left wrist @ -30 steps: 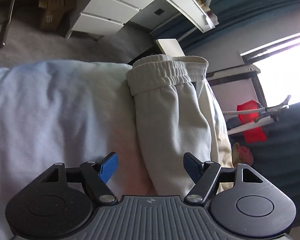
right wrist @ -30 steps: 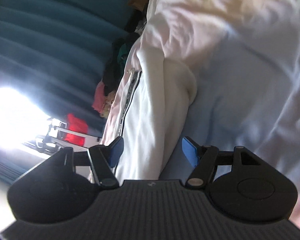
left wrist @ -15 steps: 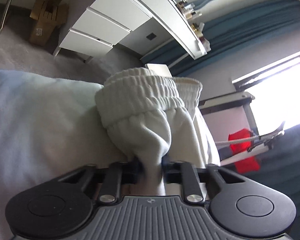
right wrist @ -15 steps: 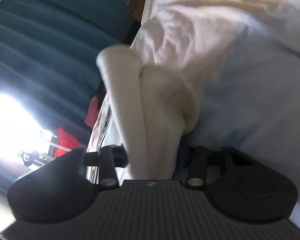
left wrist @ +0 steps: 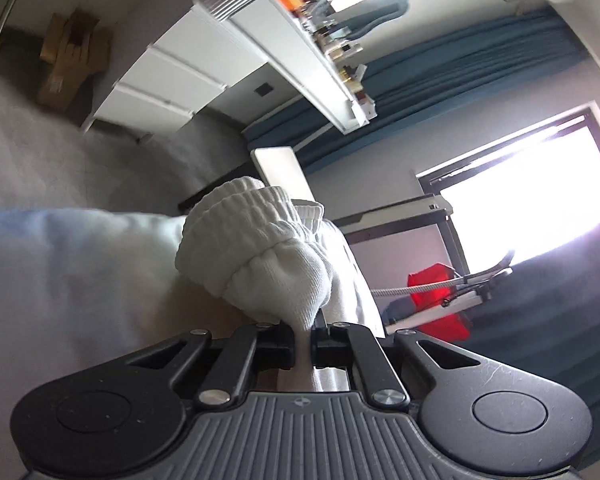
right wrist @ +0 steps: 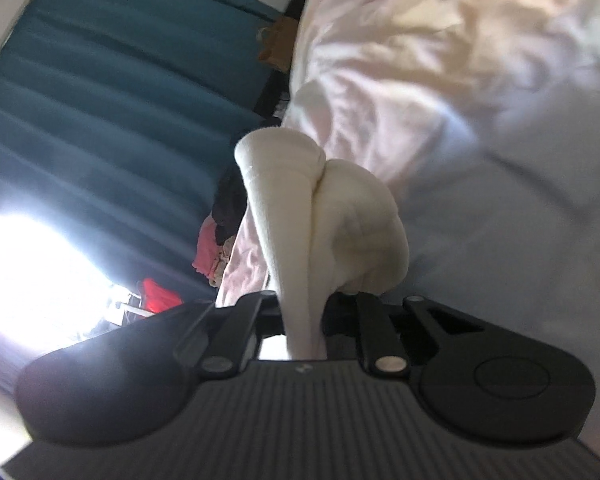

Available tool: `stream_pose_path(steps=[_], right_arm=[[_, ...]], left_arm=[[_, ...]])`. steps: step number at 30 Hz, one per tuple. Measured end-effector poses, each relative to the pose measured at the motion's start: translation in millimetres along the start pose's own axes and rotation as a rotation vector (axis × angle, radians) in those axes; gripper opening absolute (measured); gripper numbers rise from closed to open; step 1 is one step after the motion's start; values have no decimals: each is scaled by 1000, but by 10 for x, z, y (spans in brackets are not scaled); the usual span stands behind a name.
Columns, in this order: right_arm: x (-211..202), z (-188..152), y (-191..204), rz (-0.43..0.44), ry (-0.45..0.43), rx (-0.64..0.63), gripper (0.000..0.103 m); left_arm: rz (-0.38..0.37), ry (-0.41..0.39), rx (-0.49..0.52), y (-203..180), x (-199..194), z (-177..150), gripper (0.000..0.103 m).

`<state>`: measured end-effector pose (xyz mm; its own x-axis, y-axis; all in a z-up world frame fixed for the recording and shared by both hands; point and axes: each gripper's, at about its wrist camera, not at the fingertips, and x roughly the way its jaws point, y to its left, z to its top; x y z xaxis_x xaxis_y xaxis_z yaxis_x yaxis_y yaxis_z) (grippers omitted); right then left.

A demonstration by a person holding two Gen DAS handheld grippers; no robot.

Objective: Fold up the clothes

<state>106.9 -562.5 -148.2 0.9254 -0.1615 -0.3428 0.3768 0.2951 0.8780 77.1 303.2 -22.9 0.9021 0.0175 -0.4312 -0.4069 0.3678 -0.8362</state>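
Cream-white sweatpants (left wrist: 268, 256) lie on a bed with a pale sheet (left wrist: 68, 272). My left gripper (left wrist: 303, 340) is shut on the bunched fabric just below the ribbed elastic waistband and holds it lifted off the sheet. My right gripper (right wrist: 304, 320) is shut on another bunched fold of the same sweatpants (right wrist: 332, 216), also raised above the sheet (right wrist: 500, 200). The fingertips of both grippers are hidden by the cloth.
A white desk with drawers (left wrist: 168, 80) and a cardboard box (left wrist: 72, 60) stand on the grey carpet beyond the bed. Teal curtains (right wrist: 100, 100) and a bright window (left wrist: 520, 188) are behind. A red item (left wrist: 440, 300) and a pile of clothes (right wrist: 216, 248) lie beside the bed.
Both grippers went from open over the flat sweatpants to shut on the fabric, and both have since lifted it up off the sheet.
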Motion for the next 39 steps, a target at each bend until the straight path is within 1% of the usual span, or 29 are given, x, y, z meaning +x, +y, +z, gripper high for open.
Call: stream_pose_path(steps=[2, 4, 6, 7, 9, 11, 13, 15, 16, 17, 18, 19, 20, 21, 22, 23, 25, 28, 31, 33, 35, 37, 39], right_arm=[[-208, 47, -25, -17, -5, -2, 12], [-422, 73, -61, -29, -16, 4, 12], [-592, 86, -87, -37, -31, 8, 12], [-667, 88, -96, -44, -34, 1, 12], [-739, 79, -145, -75, -23, -10, 13], [-743, 75, -266, -104, 3, 43, 13], [-712, 76, -457, -100, 29, 151, 15], [-683, 83, -625, -100, 51, 232, 16], [-662, 86, -680, -99, 63, 251, 19], [-654, 85, -716, -97, 71, 259, 24], [-661, 80, -731, -96, 70, 258, 27], [-664, 76, -738, -92, 64, 260, 35], [-662, 74, -744, -85, 57, 264, 45], [-660, 73, -749, -78, 51, 269, 51], [-652, 71, -753, -66, 46, 273, 63], [-630, 80, -750, -50, 44, 274, 69], [-576, 108, -753, -26, 54, 265, 69], [-501, 131, -758, -12, 81, 234, 69], [-469, 138, -727, -22, 91, 168, 70], [-444, 149, -708, -20, 77, 135, 70], [-432, 176, -682, -8, 46, 110, 70], [-439, 203, -631, 18, 9, 73, 70], [-448, 212, -574, 40, -9, 38, 70]], left_arm=[[6, 12, -23, 87, -200, 24, 7], [29, 16, -23, 150, -403, 6, 7], [23, 39, 26, 174, -538, -21, 7], [40, 42, 44, 185, -587, -50, 7], [78, 60, 43, 228, -629, -87, 9], [122, 79, 37, 293, -638, -96, 10], [179, 94, 50, 333, -638, -87, 16], [218, 111, 87, 322, -654, -86, 28], [226, 113, 104, 308, -679, -98, 33], [234, 116, 122, 294, -704, -110, 47], [237, 112, 144, 265, -741, -136, 57], [238, 104, 170, 225, -787, -171, 61], [239, 96, 196, 184, -834, -207, 66], [250, 84, 233, 131, -874, -256, 72], [269, 69, 279, 69, -910, -315, 75], [288, 54, 325, 7, -946, -374, 79], [317, 28, 414, -118, -1013, -500, 79], [291, 4, 510, -317, -1052, -688, 80], [250, -26, 611, -503, -1079, -922, 81], [211, -24, 668, -608, -1048, -1105, 86], [174, 18, 728, -709, -942, -1314, 87], [133, 80, 791, -768, -842, -1532, 87], [92, 136, 842, -823, -746, -1786, 88]])
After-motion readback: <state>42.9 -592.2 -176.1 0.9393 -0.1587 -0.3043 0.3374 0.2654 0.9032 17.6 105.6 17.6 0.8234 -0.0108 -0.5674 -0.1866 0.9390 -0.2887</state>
